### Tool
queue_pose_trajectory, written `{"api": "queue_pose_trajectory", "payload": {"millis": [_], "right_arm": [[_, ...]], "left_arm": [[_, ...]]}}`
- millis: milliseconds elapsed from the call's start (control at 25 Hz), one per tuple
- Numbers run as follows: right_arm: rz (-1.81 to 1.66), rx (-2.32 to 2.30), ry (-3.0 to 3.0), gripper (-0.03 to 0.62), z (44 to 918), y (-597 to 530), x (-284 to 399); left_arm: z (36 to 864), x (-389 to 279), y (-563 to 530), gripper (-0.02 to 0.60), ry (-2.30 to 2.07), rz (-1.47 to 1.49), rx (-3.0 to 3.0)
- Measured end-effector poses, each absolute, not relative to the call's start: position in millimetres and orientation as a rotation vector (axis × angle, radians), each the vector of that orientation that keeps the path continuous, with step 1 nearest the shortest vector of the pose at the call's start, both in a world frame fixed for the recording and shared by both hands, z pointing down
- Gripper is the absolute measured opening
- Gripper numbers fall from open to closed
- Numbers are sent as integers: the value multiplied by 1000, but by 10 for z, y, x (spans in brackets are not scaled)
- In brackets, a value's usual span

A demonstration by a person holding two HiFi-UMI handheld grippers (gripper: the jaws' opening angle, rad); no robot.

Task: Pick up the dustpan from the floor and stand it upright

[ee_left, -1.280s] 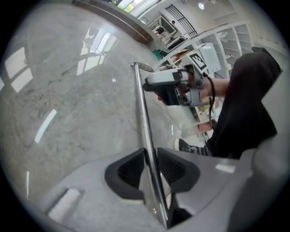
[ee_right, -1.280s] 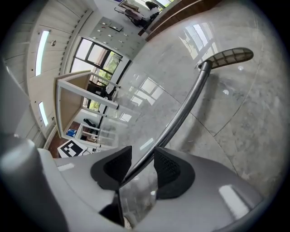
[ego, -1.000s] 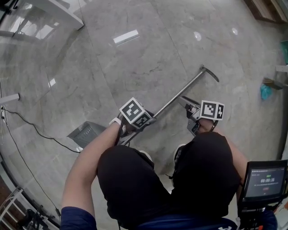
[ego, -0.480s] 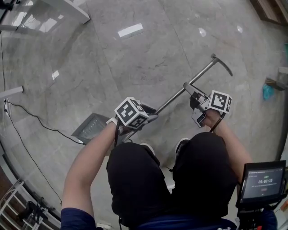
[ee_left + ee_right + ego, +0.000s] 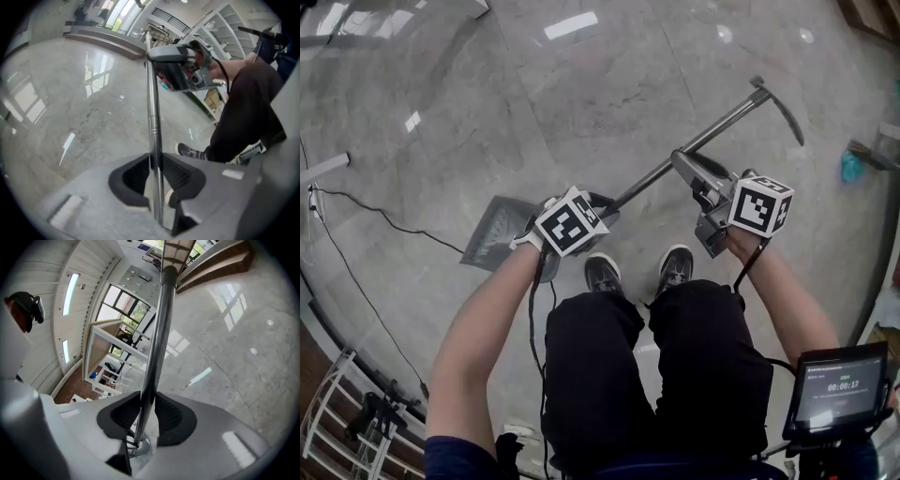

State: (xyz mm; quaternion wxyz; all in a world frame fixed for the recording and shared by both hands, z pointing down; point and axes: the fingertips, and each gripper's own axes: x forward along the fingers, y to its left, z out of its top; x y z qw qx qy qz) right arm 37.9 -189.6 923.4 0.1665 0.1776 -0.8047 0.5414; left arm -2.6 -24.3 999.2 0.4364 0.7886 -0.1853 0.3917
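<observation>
The dustpan has a grey pan low at the left and a long metal handle rising slantwise to a dark grip at the upper right. My left gripper is shut on the handle's lower end, just above the pan; in the left gripper view the pole stands pinched between my pads. My right gripper sits higher on the handle. Its jaws are closing, and the pole lies between its ribbed pads, touching both.
A dark cable trails over the glossy stone floor at the left. The person's shoes stand right below the pan. A small screen hangs at the lower right, a white rack at the lower left, and a teal object at the right edge.
Both grippers have risen and the handle has tipped up steeper, the pan swinging in toward the feet. The right gripper, open beside the pole before, has come onto it.
</observation>
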Motion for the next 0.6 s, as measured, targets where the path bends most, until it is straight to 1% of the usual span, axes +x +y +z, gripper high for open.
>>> {"api": "queue_pose_trajectory", "payload": {"millis": [120,320,480,520,600], "right_arm": [[1491,495,-2326,103,9001,-1858,343],[1455,472,-2387,87,8810,-1881,193],[1320,449,-2441,86,8557,-1823,113],[1283,444,-2457,86,8420,-1760,121],[1210,430,-2480,84,8117,-1565,163]], "left_arm": [[9872,-110,-249,83,-539,967,1928],[9946,-260,-397,89,-675,959,1915],[9859,-313,-458,93,-731,989,1912],[9772,-303,-431,101,-744,989,1913],[9570,-281,-309,145,-762,980,1899]]}}
